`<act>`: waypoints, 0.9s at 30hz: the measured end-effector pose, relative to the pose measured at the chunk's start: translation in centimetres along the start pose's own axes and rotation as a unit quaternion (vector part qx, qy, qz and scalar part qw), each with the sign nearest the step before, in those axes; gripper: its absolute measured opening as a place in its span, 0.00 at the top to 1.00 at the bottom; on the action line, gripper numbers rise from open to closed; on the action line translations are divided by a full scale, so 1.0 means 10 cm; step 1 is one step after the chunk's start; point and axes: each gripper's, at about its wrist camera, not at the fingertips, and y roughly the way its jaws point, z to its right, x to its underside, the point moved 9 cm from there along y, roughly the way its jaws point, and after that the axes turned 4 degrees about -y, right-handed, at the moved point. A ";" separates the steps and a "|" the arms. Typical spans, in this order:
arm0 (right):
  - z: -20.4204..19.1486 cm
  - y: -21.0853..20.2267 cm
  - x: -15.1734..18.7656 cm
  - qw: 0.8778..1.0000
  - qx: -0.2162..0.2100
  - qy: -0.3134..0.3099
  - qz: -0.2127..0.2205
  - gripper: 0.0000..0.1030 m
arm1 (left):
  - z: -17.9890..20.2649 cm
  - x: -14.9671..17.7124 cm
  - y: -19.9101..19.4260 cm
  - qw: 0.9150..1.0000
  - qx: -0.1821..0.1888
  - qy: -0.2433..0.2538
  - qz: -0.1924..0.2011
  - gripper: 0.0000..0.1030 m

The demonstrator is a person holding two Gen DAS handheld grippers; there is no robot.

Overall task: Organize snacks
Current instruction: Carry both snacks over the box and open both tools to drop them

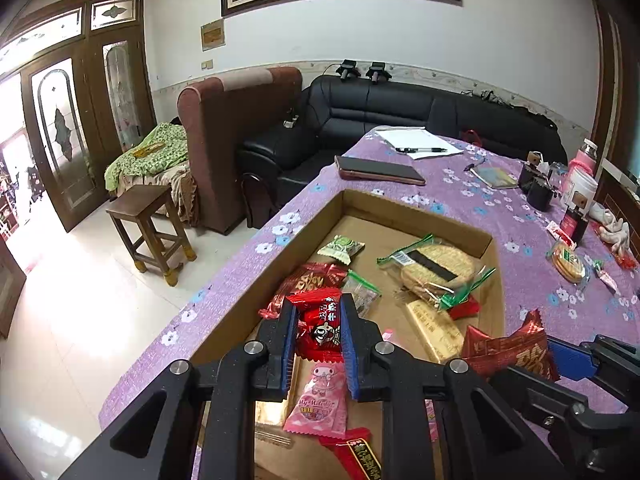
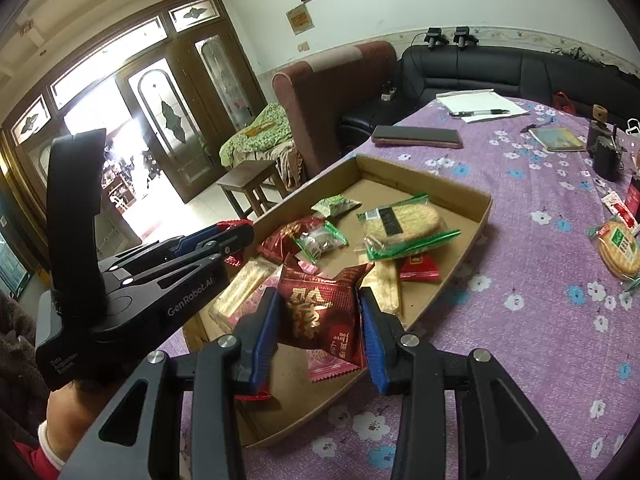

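While both tools hang over the near end of the cardboard tray [image 2: 478,216], the deciding relation is that each carried packet sits directly above the tray floor, so the drop lies straight down and not sideways. Largest first: the bench [image 2: 540,320], under a purple flowered cloth, carries the tray, whose long axis runs away from the person toward the dark phone [image 2: 416,137]. Snacks already lie inside it, among them a green-edged rice cracker pack [image 2: 404,220] toward the far end and a pink packet [image 1: 320,404] at the near end. One round cracker pack [image 2: 616,252] remains outside, on the cloth well to the right of the tray; the right tool is judged the nearer to it. The right tool [image 2: 320,320] is clenched on a dark red snack packet [image 2: 320,312], pads pressing both flanks. The left tool [image 1: 318,332] is clenched on a small red candy packet [image 1: 320,324], held upright above the pink packet. Neither carried packet touches the tray contents, as far as can be judged.
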 end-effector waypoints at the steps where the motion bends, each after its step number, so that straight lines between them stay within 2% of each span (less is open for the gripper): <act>1: -0.01 0.02 0.01 1.000 -0.001 0.000 -0.002 0.62 | 0.00 0.00 0.01 1.000 0.000 0.000 -0.001 0.80; 27: 0.02 0.38 0.05 0.999 0.024 -0.017 -0.032 0.62 | -0.05 0.21 0.16 1.000 0.001 0.012 -0.028 0.80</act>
